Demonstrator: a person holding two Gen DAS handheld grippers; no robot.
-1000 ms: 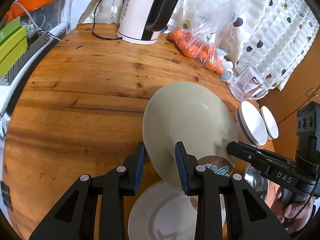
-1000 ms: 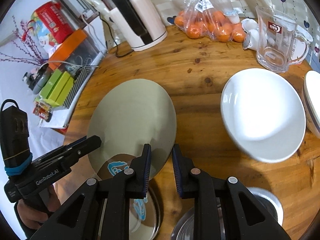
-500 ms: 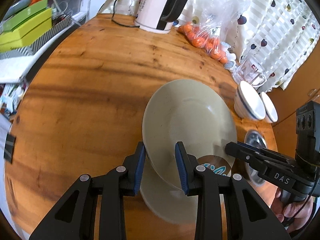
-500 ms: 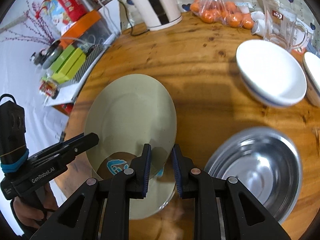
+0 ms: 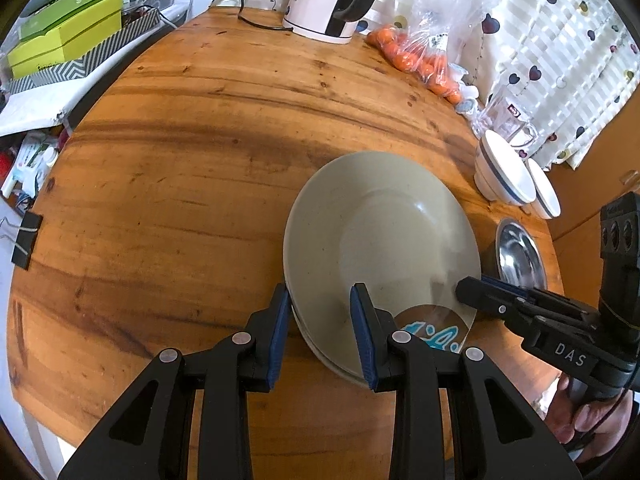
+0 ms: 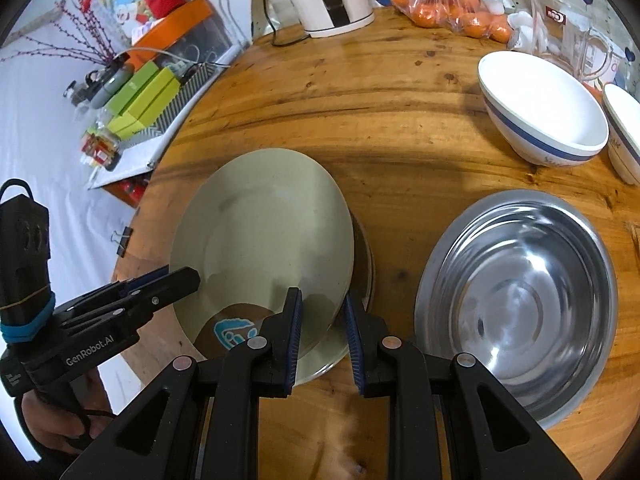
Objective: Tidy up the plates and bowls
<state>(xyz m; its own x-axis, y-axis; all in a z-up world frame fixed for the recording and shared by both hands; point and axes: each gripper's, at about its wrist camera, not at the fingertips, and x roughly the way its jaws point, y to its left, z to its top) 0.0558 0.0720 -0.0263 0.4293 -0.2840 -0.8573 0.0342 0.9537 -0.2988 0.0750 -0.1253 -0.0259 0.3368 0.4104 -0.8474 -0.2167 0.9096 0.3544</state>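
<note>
A beige plate is held by two opposite sides of its rim. My left gripper is shut on its left side, and my right gripper is shut on its right side. A brown patch with a blue drawing shows at its near edge. Right beneath it lies a second pale plate, mostly hidden; I cannot tell whether the two touch. To the right are a steel bowl and two white bowls with blue bands.
The round wooden table carries a white kettle, a bag of oranges and a glass mug along its far side. Green boxes and clutter lie beyond the left edge. A person's hands hold both gripper handles.
Both grippers have carried the beige plate across the table and slightly down. It now hangs squarely over the second pale plate, which earlier showed below and in front of it.
</note>
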